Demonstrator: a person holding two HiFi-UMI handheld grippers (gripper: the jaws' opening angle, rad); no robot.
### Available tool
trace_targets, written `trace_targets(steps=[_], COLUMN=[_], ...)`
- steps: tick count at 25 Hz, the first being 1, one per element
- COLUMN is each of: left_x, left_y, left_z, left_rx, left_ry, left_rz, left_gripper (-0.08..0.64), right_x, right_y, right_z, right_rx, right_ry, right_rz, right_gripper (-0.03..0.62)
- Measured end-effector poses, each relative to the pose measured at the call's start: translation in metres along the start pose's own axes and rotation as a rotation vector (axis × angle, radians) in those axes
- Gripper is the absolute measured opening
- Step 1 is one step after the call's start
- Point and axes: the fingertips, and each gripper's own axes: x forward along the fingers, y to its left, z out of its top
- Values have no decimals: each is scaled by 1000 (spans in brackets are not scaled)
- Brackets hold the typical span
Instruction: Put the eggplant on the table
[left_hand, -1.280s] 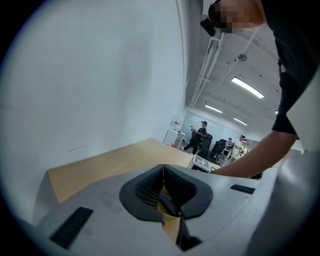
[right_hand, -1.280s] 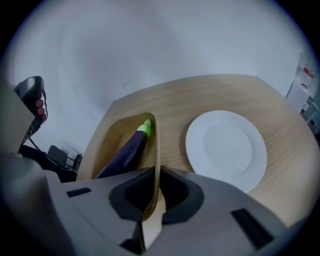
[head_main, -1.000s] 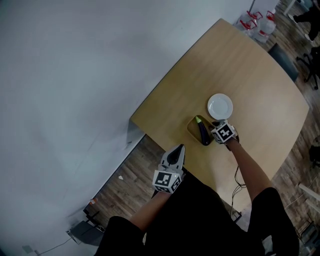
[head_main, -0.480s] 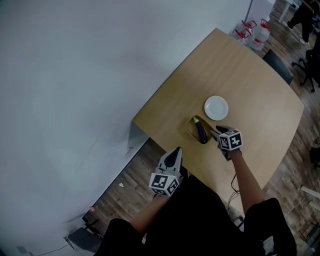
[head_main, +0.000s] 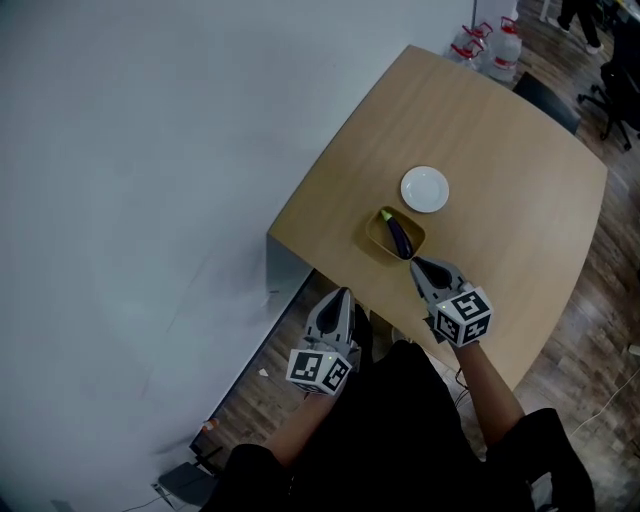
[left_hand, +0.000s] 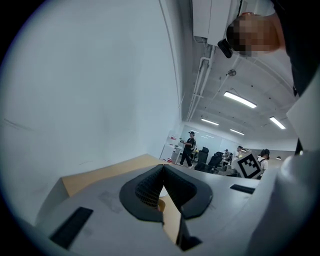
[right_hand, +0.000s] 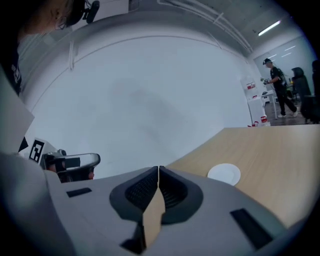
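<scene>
Wooden table (head_main: 500, 130) holds eggplant (head_main: 399, 236) in dish (head_main: 375, 238), plate (head_main: 425, 189) near.

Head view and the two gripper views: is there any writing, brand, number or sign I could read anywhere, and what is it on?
No readable word or number anywhere.
Left cube and right cube: black-and-white square patterns only, no letters.
Bottles beyond the table's far corner: red labels, too small to read.
Plate, eggplant and its dish: no print visible.
</scene>
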Motion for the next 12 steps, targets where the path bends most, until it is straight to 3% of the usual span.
trace_targets(steps=[4,12], left_x=[-18,-22], left_y=[-9,-47], left_z=[-2,5], left_rx=[25,88], left_ry=[-6,-10], left_rz=[-1,-140], left_gripper=[14,14], right_x=[-24,-78], right_y=[27,54], right_z=[-2,-18], right_rx=[-11,-23], right_ry=[-54,-31], right_rz=[-60,-246], right_gripper=[66,66])
